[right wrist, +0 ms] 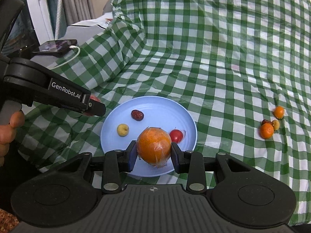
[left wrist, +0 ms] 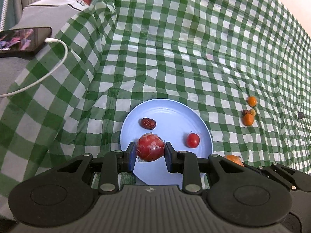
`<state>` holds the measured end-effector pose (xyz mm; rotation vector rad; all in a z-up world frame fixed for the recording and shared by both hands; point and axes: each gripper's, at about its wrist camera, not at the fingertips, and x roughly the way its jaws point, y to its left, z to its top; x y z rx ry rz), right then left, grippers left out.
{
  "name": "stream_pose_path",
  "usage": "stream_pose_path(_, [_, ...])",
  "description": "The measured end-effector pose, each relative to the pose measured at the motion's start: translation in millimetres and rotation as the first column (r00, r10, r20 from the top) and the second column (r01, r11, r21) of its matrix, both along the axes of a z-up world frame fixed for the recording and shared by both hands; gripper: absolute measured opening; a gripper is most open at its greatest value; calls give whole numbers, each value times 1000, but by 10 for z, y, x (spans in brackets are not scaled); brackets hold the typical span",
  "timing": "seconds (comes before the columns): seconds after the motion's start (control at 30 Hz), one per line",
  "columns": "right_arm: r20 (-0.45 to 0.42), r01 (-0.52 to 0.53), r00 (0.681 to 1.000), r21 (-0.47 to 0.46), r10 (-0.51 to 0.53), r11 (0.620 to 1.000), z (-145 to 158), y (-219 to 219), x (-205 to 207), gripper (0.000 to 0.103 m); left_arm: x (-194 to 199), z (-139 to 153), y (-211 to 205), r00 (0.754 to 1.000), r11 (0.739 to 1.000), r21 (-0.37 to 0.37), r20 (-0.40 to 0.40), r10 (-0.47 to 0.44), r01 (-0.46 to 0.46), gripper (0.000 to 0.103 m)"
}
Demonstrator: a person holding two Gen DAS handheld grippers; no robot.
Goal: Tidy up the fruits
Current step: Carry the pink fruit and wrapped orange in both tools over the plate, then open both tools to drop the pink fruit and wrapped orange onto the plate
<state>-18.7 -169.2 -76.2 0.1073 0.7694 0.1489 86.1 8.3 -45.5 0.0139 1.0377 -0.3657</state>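
In the left wrist view my left gripper (left wrist: pixel 150 149) is shut on a red round fruit in clear wrap (left wrist: pixel 150 147), just above the near-left part of a light blue plate (left wrist: pixel 167 110). A wrinkled red date (left wrist: pixel 148 123) and a cherry tomato (left wrist: pixel 193 140) lie on that plate. In the right wrist view my right gripper (right wrist: pixel 154 153) is shut on a plastic-wrapped orange (right wrist: pixel 154 148) over the near side of the plate (right wrist: pixel 151 103). On the plate I see the date (right wrist: pixel 137 115), a small yellow fruit (right wrist: pixel 122 129) and the cherry tomato (right wrist: pixel 176 135). The left gripper (right wrist: pixel 95 109) comes in from the left edge.
Loose small oranges (right wrist: pixel 266 130) (right wrist: pixel 279 111), a yellow fruit and a dark date lie together on the green checked cloth (right wrist: pixel 213 58) to the right. A phone (left wrist: pixel 25 38) with a white cable (left wrist: pixel 58 62) sits at the far left. A hand (right wrist: pixel 7 128) holds the left gripper.
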Motion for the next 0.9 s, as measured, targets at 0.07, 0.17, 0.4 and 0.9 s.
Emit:
stream_pose_path(0.07, [-11,4,1000,-2,-4,1000,-55,5,77,38,61,-61,-19,1000,1000,7,-10,-2,2,33])
stream_pose_path(0.17, [-31,8,999,0,-8,1000,-143,-4,175,38,152,-167,-45,999,1000,17,-33,-3,4,33])
stream_pose_path(0.4, [-80,5,997,-4,-5,1000,-339,6,368,38,347,-374,-161,997,999,44,-70,-19,22,33])
stream_pose_path(0.9, [-68,-19,997,23,20,1000,-211,-121,452,89,393,-110,-163,999,999,34,-29,-15,16,103])
